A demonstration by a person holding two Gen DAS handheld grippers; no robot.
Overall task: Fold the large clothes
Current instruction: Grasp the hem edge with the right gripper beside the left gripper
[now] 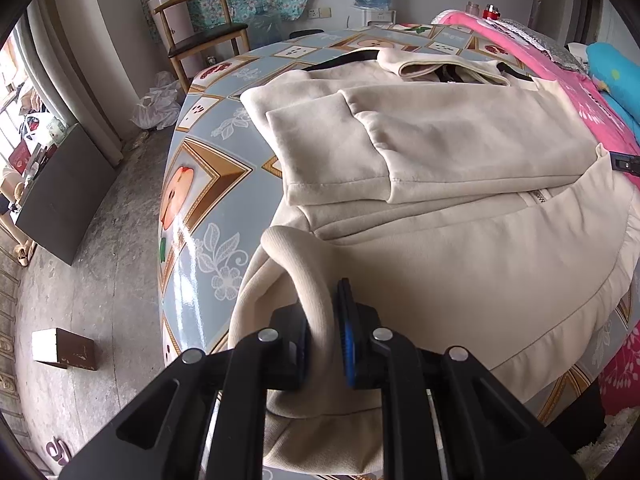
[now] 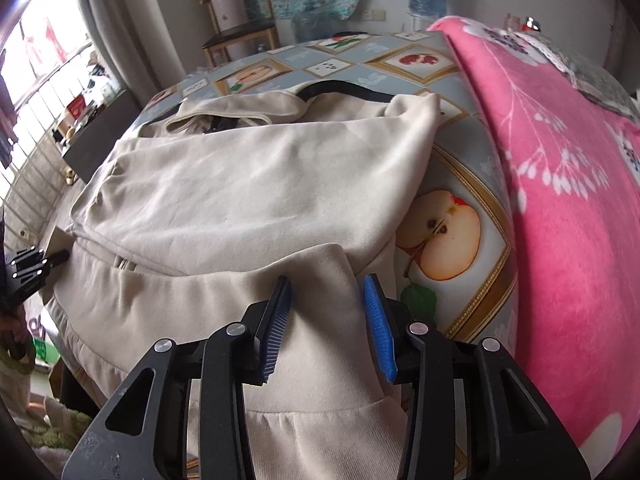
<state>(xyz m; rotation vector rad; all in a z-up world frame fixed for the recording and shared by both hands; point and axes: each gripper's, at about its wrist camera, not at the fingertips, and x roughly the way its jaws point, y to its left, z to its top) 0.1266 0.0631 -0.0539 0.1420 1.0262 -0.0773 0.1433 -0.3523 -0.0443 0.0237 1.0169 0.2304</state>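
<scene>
My left tongs (image 1: 325, 338) pinch the jacket's (image 1: 440, 152) bunched hem; my right tongs (image 2: 327, 324) sit released, straddling its other corner above the desk (image 2: 472, 184).

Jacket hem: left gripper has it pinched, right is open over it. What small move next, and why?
Probably close the right gripper on the hem fabric between its fingers. The left gripper already clamps a bunched fold of the jacket, whose sleeves lie folded across the body on the table. With both near corners held, the bottom half could be lifted and folded toward the collar.
</scene>
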